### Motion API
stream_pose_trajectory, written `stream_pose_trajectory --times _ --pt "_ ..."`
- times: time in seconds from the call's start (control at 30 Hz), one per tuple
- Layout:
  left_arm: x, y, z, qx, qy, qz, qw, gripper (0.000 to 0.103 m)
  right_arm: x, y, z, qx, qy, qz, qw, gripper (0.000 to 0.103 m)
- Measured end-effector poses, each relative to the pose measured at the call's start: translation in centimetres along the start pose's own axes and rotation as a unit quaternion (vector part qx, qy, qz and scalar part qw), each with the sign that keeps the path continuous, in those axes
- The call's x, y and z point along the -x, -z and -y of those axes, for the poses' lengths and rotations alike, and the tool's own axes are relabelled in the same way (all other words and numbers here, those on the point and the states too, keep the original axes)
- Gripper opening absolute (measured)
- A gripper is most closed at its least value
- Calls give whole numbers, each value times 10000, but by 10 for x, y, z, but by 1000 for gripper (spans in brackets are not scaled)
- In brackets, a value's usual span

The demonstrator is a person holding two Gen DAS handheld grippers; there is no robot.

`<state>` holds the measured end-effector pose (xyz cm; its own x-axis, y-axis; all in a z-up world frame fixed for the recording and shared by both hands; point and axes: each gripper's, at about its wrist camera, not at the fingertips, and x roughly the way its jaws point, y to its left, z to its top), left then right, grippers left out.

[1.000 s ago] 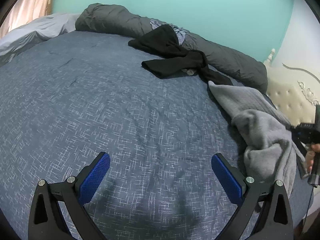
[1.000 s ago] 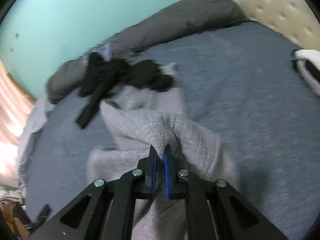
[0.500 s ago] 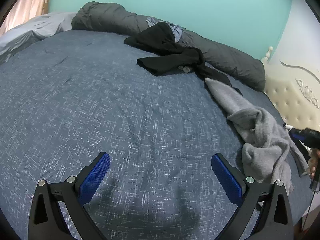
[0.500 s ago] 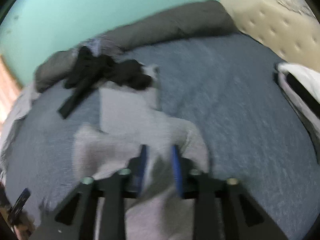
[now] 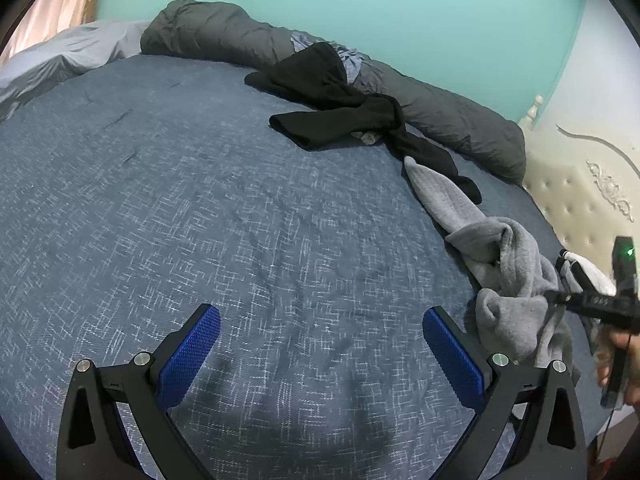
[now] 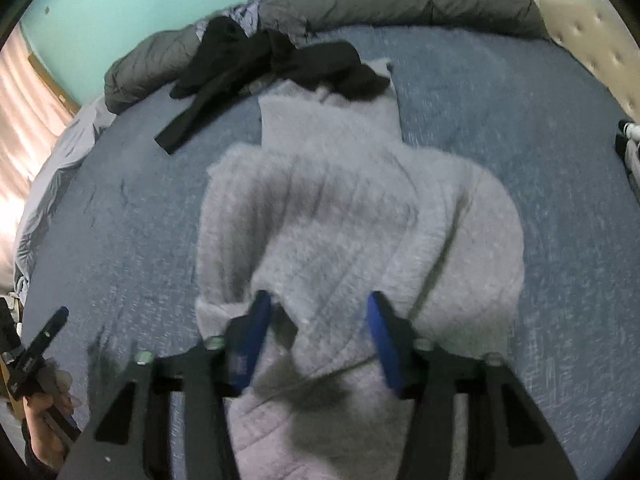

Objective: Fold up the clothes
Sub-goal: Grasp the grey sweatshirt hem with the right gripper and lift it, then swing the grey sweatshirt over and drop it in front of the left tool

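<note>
A grey fleece garment (image 6: 344,216) lies bunched on the blue bedspread (image 6: 540,128); it also shows at the right of the left wrist view (image 5: 508,280). My right gripper (image 6: 320,320) is open just above the garment's near end, holding nothing. My left gripper (image 5: 320,344) is open and empty over bare bedspread (image 5: 200,200), left of the garment. A black garment (image 5: 340,104) lies crumpled farther back, one end touching the grey one.
A dark grey rolled duvet (image 5: 440,112) runs along the teal wall. A cream tufted headboard (image 5: 580,208) stands at the right. A light grey sheet (image 5: 60,64) lies at the far left. A white and black item (image 6: 630,144) sits at the right edge.
My right gripper opened and let go of the grey garment, which dropped and spread on the bed. The left gripper barely moved.
</note>
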<state>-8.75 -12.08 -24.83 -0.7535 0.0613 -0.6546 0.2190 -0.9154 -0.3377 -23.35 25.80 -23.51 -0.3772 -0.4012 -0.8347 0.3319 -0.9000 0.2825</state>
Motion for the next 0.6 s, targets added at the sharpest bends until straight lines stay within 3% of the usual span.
stream_pose_trajectory --times 0.13,0.2,0.37,0.6 --pt "1 -1 2 -68 -24 17 10000 103 -10 5 1 33 -105 -184 9998 11" --pt "1 -1 3 -83 -24 32 10000 103 -10 7 1 68 -216 -213 9995 6" --pt "2 -1 7 -157 -54 41 9999 103 5 2 0 -180 -689 -36 9975 4" --pt "2 -1 9 -201 -121 46 9997 103 27 -23 -39 -114 -1408 215 9897 4"
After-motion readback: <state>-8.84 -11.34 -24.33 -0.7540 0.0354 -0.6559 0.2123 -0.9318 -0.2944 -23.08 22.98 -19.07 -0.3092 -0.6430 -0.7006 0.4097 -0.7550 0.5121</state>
